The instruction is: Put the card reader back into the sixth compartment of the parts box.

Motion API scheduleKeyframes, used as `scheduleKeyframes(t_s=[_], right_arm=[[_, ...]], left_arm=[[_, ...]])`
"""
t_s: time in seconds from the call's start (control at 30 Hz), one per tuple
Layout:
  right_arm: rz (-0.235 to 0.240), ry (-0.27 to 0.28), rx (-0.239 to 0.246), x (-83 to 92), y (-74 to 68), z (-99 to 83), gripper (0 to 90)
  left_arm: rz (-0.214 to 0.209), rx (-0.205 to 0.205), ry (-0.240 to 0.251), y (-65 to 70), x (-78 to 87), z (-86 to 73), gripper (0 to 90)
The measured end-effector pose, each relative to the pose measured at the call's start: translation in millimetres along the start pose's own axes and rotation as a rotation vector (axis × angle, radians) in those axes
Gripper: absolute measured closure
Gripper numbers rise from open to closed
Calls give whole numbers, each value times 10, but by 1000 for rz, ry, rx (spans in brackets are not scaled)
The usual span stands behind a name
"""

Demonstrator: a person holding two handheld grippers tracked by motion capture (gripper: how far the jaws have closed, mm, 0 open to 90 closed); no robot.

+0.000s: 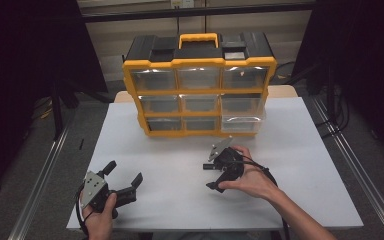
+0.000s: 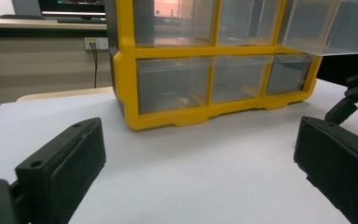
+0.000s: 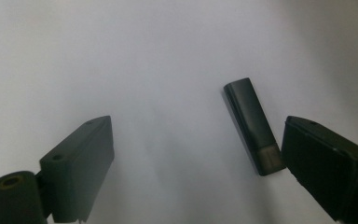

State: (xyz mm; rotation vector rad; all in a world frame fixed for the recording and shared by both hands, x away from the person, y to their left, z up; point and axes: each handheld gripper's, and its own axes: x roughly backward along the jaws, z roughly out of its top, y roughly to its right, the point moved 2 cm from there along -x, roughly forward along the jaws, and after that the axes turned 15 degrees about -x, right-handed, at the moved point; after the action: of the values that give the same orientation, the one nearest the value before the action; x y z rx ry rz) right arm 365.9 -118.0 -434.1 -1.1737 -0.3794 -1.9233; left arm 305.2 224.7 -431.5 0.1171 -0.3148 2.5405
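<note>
Stick point(image 3: 253, 126), small, dark and flat, lies on the white surface point(image 1: 290, 150) inside the right hand-held gripper's point(image 1: 220, 172) spread, close against one jaw's inner face and far off the other. Its long axis runs roughly along the jaws, tilted slightly. That hand-held gripper is wide open, empty, angled down near the table's middle. The left hand-held gripper point(image 1: 125, 177), also wide open and empty, sits well apart at near left, facing the yellow drawer organizer point(image 1: 200, 95).

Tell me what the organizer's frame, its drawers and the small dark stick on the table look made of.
Organizer frame: glossy yellow moulded plastic, by its look. Drawers: clear plastic; you see through them. Small dark stick: probably matte dark plastic with a translucent-looking end; blurred.
</note>
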Motion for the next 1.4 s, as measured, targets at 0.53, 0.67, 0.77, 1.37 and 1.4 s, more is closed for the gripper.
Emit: scheduleKeyframes(t_s=[0.53, 0.67, 0.77, 1.37, 1.4], right_arm=[[14, -144, 47, -69, 158, 183, 246], [15, -169, 53, -123, 206, 172, 275], [10, -178, 43, -138, 229, 176, 311], [11, -224, 75, -211, 331, 237, 561], [11, -223, 76, -211, 331, 235, 565]], left_arm=[[-7, 1, -2, -1, 0, -2, 22], [-9, -2, -6, -3, 0, -4, 22], [-12, -5, -7, 0, -6, -5, 22], [-28, -11, -9, 15, -8, -7, 22], [-27, -9, -13, 12, -8, -9, 22]])
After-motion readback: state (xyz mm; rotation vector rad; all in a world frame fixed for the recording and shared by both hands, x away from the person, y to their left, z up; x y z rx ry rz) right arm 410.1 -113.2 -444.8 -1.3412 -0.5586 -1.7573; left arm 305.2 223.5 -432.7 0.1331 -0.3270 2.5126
